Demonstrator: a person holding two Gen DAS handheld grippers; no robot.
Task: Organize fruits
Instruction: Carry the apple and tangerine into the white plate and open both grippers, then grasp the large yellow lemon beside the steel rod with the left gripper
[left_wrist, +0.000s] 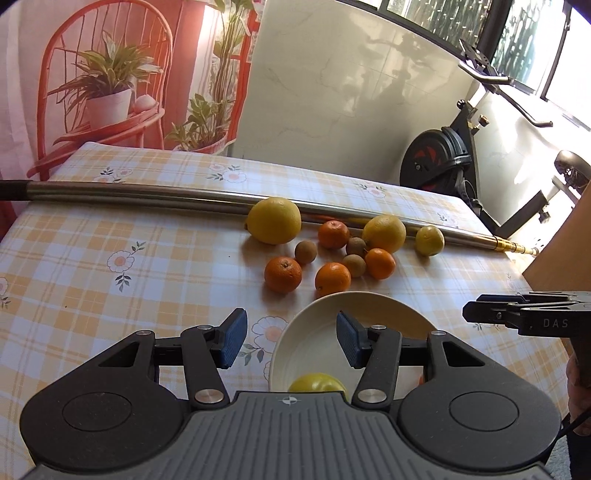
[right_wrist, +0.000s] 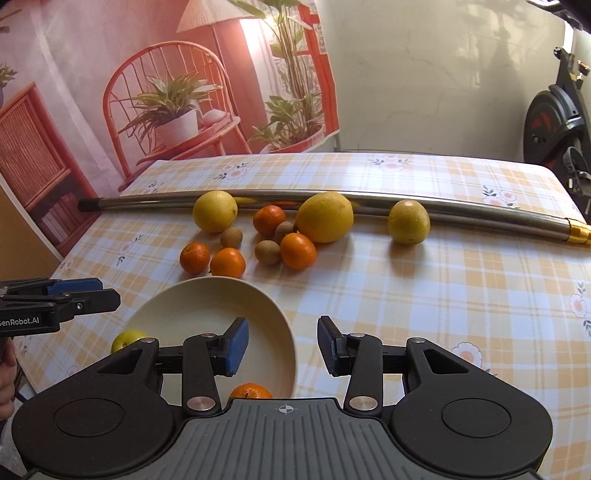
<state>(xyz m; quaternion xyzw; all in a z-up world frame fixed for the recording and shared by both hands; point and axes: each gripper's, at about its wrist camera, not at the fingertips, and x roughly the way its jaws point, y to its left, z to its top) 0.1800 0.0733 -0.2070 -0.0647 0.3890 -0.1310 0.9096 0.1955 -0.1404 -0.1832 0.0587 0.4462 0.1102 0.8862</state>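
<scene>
Right wrist view: gripper (right_wrist: 282, 345) body hides most of the bowl's (right_wrist: 207, 295) mandarin (right_wrist: 251, 392) (both grippers gape empty).

My left wrist camera: sits behind the left gripper (left_wrist: 291, 339), low over the table's (left_wrist: 110, 288) near edge, facing the far wall; bowl (left_wrist: 321, 332) close at 6 o'clock, fruit cluster (left_wrist: 332, 254) near at 12. My right wrist camera: behind the right gripper (right_wrist: 282, 345), same low height, facing the same way; bowl (right_wrist: 207, 306) at 7 o'clock. Shared: bowl, fruit cluster (right_wrist: 266, 236), metal pole (left_wrist: 147, 194) (right_wrist: 461, 210), each other's gripper at the frame edge.
</scene>
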